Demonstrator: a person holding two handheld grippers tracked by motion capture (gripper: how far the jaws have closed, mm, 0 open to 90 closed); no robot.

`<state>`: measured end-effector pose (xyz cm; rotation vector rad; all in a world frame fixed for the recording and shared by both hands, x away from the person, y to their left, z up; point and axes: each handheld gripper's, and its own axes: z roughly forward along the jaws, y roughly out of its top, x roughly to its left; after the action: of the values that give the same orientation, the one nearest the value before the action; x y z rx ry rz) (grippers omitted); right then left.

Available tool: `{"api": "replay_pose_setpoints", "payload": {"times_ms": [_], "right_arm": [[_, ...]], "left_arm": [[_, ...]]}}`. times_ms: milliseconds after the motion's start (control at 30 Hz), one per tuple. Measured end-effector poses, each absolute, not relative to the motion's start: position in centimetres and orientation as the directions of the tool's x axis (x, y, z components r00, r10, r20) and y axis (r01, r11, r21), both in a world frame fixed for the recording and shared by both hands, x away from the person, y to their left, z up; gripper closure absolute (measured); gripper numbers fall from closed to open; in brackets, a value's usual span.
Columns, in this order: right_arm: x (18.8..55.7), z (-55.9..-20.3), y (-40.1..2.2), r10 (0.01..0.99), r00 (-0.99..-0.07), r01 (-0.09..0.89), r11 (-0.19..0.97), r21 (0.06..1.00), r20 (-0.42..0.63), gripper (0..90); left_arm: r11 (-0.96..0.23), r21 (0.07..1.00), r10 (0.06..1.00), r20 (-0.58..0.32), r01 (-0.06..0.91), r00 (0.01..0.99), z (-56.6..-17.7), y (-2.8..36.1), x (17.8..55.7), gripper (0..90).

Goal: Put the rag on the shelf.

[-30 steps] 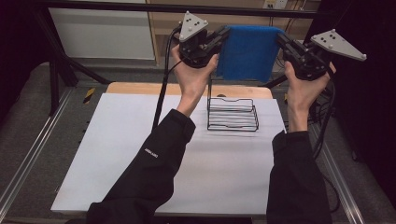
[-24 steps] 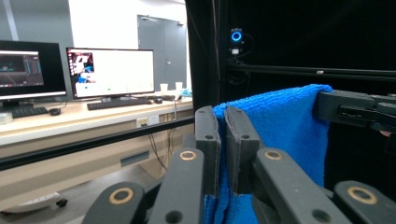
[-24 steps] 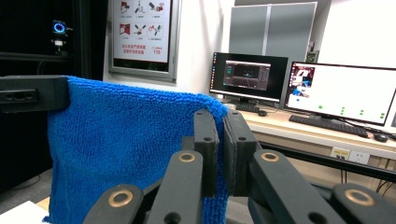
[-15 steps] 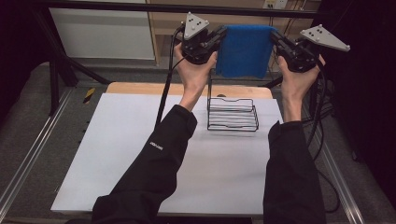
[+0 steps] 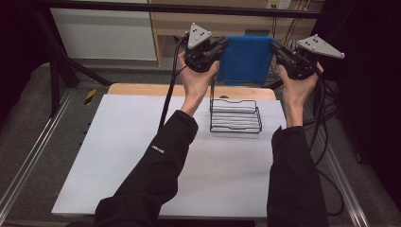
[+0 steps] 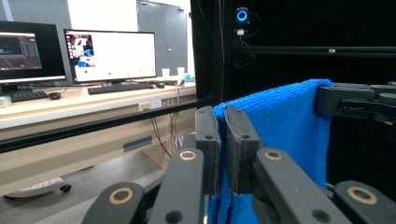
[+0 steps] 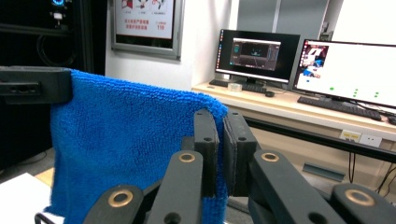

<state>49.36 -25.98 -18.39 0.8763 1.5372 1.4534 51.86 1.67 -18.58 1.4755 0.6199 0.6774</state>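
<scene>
Both pairs of jaws are clenched on the top corners of the blue towel (image 5: 246, 59): left gripper (image 6: 222, 144), right gripper (image 7: 219, 149). It hangs stretched between them above the wire rack (image 5: 235, 115) on the tabletop (image 5: 118, 156). Likely next: lowering it evenly over the rack's upright bar.

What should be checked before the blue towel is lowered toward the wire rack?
1. Left hand-held gripper shut on a top corner of the blue towel: ok.
2. Right hand-held gripper shut on the other top corner: ok.
3. Towel's top edge held stretched between both: ok.
4. Towel hangs flat, no bunching: ok in the right gripper view; lower edge cannot tell.
5. Wire rack upright on the white table top: ok.
6. Towel lined up over the rack's tall bar: cannot tell.
</scene>
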Motion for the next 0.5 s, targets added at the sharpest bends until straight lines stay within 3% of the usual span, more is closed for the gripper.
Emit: {"api": "replay_pose_setpoints", "payload": {"times_ms": [500], "right_arm": [[47.9, -21.3, -26.6, 0.892, -0.445, -0.008, 0.090, 0.996, -0.084, 85.6]], "left_arm": [[-0.069, 0.997, 0.708, 0.066, -0.024, 0.703, -21.3, 1.7, 50.5, 84.2]]}}
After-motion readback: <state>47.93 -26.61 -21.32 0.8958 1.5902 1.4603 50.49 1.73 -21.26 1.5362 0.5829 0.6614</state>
